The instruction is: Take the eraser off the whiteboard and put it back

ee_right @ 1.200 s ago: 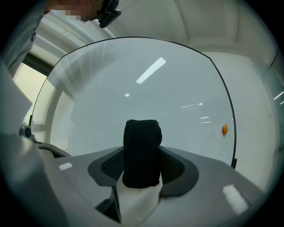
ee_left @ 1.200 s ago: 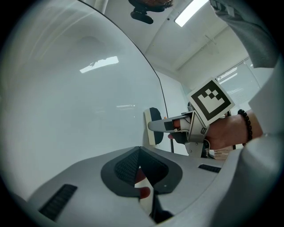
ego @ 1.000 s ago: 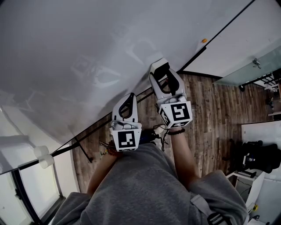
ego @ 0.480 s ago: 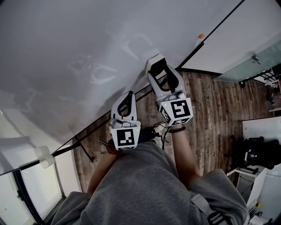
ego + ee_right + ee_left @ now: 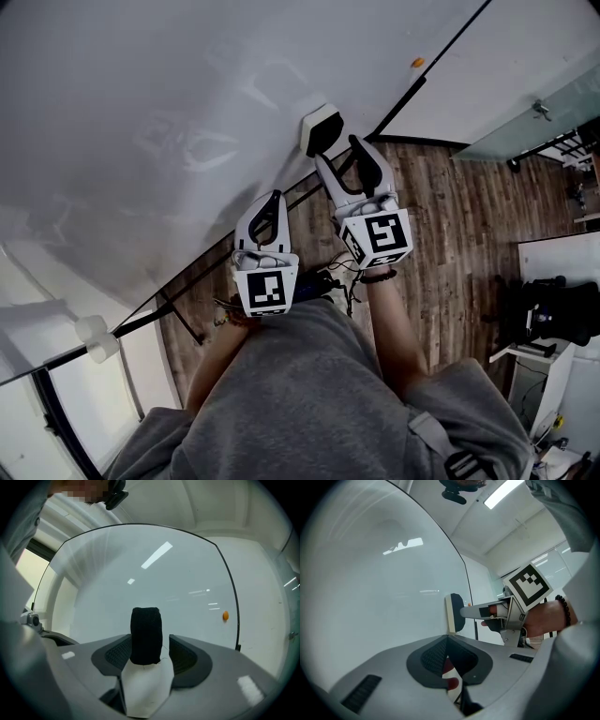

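Now R hand-held gripper (image 5: 336,148) just opened, eraser (image 5: 322,127) loose betw. jaws on whiteboard (image 5: 141,94); L hand-held gripper (image 5: 276,198) clenched.

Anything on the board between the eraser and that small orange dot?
No. Between the eraser and the orange dot the whiteboard is bare, showing only light reflections; the right gripper view shows it best.

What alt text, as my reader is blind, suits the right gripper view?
A black eraser sits on the whiteboard between the jaws of the right gripper, which have just been opening and do not press it.
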Demonstrator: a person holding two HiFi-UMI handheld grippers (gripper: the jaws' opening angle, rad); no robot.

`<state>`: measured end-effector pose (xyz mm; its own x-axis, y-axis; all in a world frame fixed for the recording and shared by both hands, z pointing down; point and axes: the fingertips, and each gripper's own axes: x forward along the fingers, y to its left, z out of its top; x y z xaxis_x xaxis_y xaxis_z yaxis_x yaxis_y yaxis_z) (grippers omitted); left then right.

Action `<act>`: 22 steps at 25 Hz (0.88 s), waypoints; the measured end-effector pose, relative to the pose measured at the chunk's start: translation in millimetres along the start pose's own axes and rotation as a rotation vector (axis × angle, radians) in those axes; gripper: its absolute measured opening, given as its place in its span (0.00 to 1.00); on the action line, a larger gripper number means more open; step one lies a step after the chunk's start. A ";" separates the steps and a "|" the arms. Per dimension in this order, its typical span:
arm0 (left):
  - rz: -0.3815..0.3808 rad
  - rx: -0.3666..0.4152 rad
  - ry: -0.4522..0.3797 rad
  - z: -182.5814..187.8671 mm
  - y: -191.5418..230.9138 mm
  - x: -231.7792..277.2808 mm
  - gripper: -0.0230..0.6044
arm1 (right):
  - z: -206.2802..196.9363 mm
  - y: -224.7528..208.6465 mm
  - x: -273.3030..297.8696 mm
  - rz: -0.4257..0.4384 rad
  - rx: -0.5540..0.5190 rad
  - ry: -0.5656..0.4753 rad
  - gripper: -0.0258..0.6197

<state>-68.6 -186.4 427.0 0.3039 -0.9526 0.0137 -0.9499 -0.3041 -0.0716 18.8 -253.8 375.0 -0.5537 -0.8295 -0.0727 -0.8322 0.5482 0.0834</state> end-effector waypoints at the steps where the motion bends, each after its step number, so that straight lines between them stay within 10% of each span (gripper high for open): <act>1: -0.002 0.004 -0.002 -1.0 -0.6 0.8 0.04 | -1.0 -1.4 -1.5 -0.006 0.002 0.001 0.44; 22: -0.047 0.003 0.001 -5.9 -7.7 5.3 0.04 | -25.2 -6.3 -29.2 -0.088 0.047 0.045 0.42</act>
<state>-60.1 -189.1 433.5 0.3484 -0.9372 0.0184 -0.9343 -0.3488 -0.0740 41.0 -235.7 401.6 -0.4770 -0.8783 -0.0327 -0.8788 0.4761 0.0315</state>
